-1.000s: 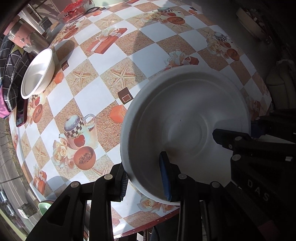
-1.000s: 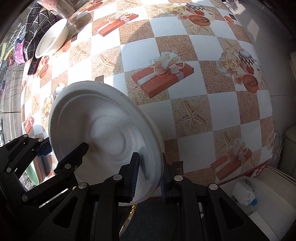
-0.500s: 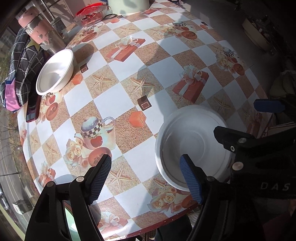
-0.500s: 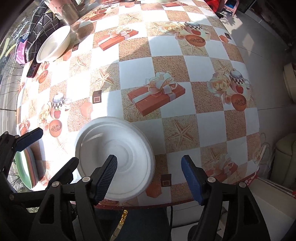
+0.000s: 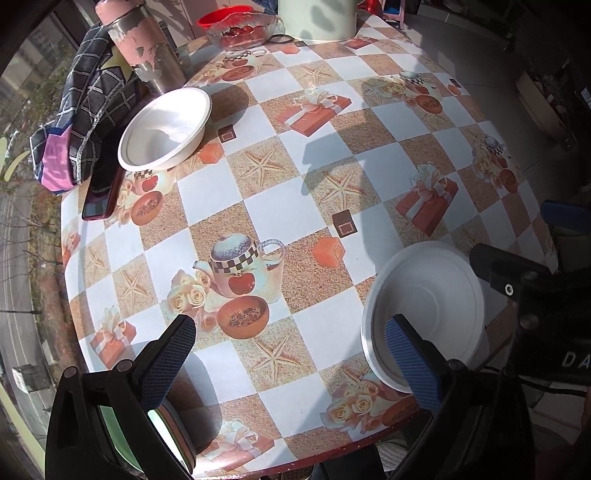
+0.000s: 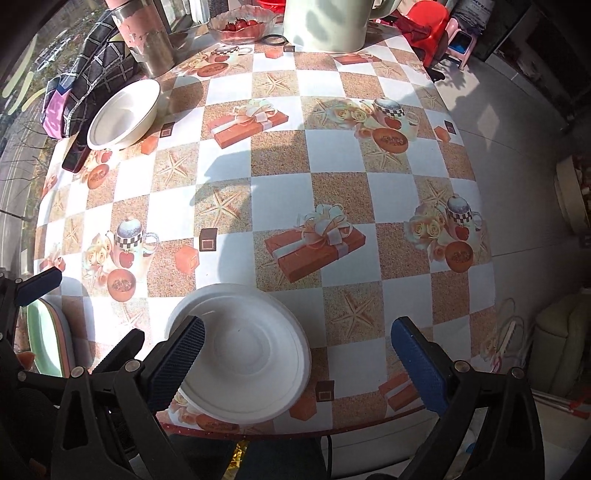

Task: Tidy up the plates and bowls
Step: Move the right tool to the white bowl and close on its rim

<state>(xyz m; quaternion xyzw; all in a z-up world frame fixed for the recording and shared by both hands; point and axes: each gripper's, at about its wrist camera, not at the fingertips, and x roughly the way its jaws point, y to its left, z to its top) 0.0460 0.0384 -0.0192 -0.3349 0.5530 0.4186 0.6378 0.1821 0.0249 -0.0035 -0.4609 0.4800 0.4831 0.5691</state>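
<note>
Presently on the round table [image 6: 332, 155], patterned oilcloth:
- White plate [image 6: 251, 354], one, flat at the near edge.
- White bowl [image 5: 166, 129], one, upright at the far left, well apart from the plate.
- Stacked coloured plates [image 6: 48, 339], number not countable; a green rim shows at the near left, mostly hidden behind the left gripper's frame.
- Left gripper [image 5: 291, 354], one, jaws spread wide, holding nothing; its right pad overlaps the plate's near rim in view.
- Right gripper [image 6: 299, 362], one, jaws equally wide, empty, raised over the plate.
- Metal tumbler [image 5: 147, 48], one, top cut off.
- Glass dish [image 6: 242, 24] of red fruit, one.
- Pale jug [image 6: 325, 22], one, cropped above.
- Checked cloth [image 5: 88, 107], one.
- Dark phone [image 5: 103, 188], one, partly under the cloth.
</note>
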